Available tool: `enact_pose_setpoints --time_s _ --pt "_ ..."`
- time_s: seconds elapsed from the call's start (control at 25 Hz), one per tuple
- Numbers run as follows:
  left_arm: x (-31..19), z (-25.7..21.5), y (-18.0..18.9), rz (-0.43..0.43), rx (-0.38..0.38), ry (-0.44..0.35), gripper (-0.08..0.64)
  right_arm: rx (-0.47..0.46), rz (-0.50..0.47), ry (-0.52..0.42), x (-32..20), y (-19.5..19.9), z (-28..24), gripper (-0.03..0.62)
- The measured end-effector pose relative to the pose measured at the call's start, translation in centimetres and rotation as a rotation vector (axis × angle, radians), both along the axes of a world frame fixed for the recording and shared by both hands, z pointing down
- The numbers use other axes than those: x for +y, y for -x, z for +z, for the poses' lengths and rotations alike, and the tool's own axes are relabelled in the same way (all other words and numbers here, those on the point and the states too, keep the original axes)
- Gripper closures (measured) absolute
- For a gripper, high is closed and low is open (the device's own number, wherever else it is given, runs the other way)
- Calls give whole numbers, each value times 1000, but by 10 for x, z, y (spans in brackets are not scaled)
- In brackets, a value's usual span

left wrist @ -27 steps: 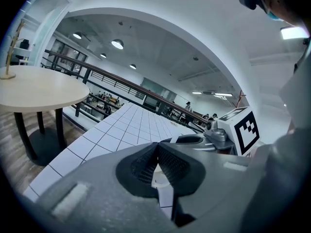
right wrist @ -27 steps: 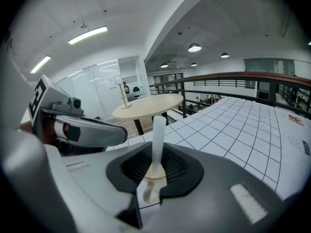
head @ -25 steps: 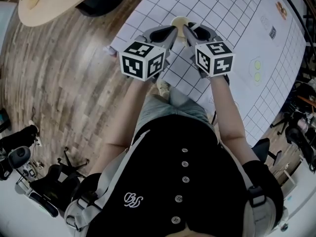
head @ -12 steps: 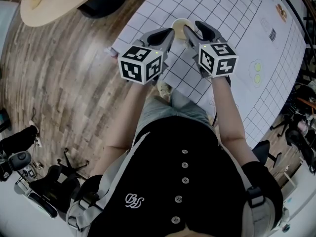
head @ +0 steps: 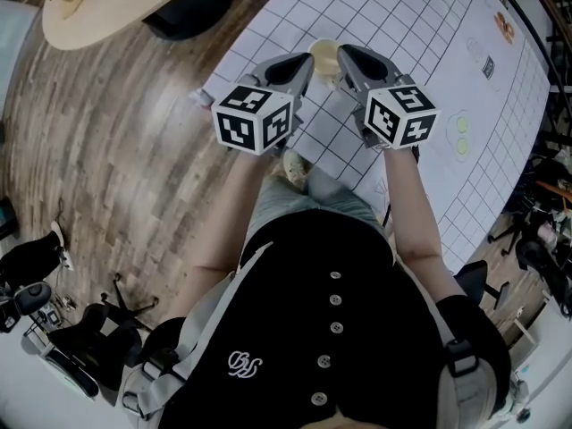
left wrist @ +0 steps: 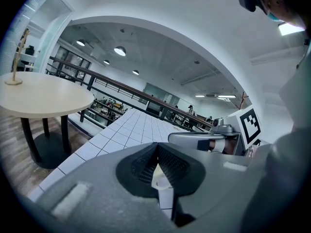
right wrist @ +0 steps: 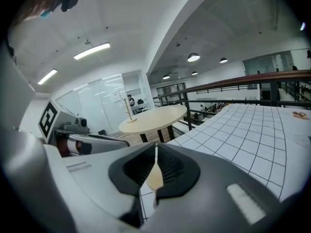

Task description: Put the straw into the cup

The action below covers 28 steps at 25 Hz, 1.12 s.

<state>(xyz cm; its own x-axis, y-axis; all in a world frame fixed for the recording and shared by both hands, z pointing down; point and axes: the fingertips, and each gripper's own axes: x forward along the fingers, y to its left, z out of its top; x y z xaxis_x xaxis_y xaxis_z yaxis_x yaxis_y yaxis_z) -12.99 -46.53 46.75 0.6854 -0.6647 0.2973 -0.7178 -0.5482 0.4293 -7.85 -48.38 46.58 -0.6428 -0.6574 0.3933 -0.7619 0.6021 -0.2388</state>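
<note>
A cream paper cup [head: 323, 54] stands on the white gridded mat [head: 420, 25] near its front edge. My left gripper [head: 307, 62] reaches it from the left and my right gripper [head: 345, 54] from the right, their tips on either side of the rim. In the left gripper view the left gripper [left wrist: 157, 148] has its tips together, with a pale shape showing through the slit behind them. The right gripper [right wrist: 156, 148] is closing; its tips meet and only the cream cup shows through the slit. No straw shows in any view.
A round wooden table [head: 98, 7] stands on the plank floor at the upper left. Printed marks [head: 462, 132] lie on the mat to the right. Office chairs and gear [head: 54, 302] crowd the lower left. The person's shoe [head: 295, 161] is at the mat's edge.
The right gripper's jaws spread wide half a second ago and have come back together. That hand has lifted a little and drifted right. The left gripper has hardly moved.
</note>
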Motion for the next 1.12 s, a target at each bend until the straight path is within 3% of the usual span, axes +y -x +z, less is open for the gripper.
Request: enact_pose_setpoints --time_s 0.04,0.24,0.76,1.12 --pt "1 -2 -1 -1 1 -4 563 -9 -24 -6 4 3 -5 592" --pt "1 -15 -7 0 8 -39 563 -10 -134 -55 21 17 -29 592" --pt "10 -53 -14 56 3 -121 563 40 -125 -139 28 13 -67 594" --pt "19 -67 -14 46 24 -151 563 -107 -119 -116 40 4 -91 594"
